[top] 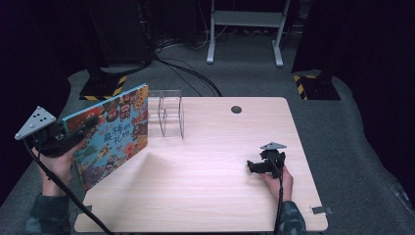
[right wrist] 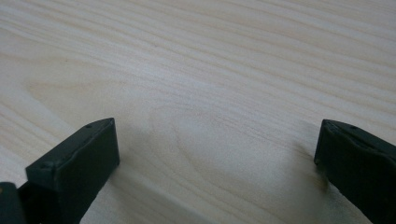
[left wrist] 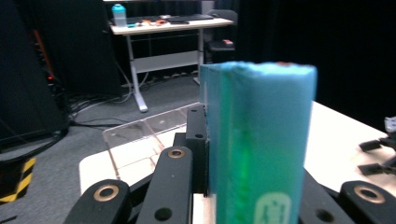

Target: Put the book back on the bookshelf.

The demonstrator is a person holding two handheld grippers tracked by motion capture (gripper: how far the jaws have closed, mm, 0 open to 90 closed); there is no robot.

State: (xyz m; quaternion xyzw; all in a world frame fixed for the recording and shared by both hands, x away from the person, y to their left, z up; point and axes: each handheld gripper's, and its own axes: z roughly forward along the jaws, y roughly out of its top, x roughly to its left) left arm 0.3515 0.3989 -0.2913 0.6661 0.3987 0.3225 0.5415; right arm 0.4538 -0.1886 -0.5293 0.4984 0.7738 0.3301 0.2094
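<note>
A colourful picture book (top: 115,132) with a teal spine stands tilted at the table's left edge, lifted off the wood. My left gripper (top: 88,125) is shut on its spine edge. In the left gripper view the teal spine (left wrist: 259,140) sits clamped between the black jaws. A clear acrylic book stand (top: 169,115) is on the table just right of the book, also visible as the acrylic stand (left wrist: 144,135) behind the jaws. My right gripper (top: 254,166) rests low on the table at the right, open, with bare wood (right wrist: 210,116) between its jaws.
The light wooden table (top: 205,181) has a round cable hole (top: 236,109) near its far edge. Grey carpet, cables and a desk frame (top: 244,29) lie beyond. A distant desk (left wrist: 173,23) with a bottle stands in the background.
</note>
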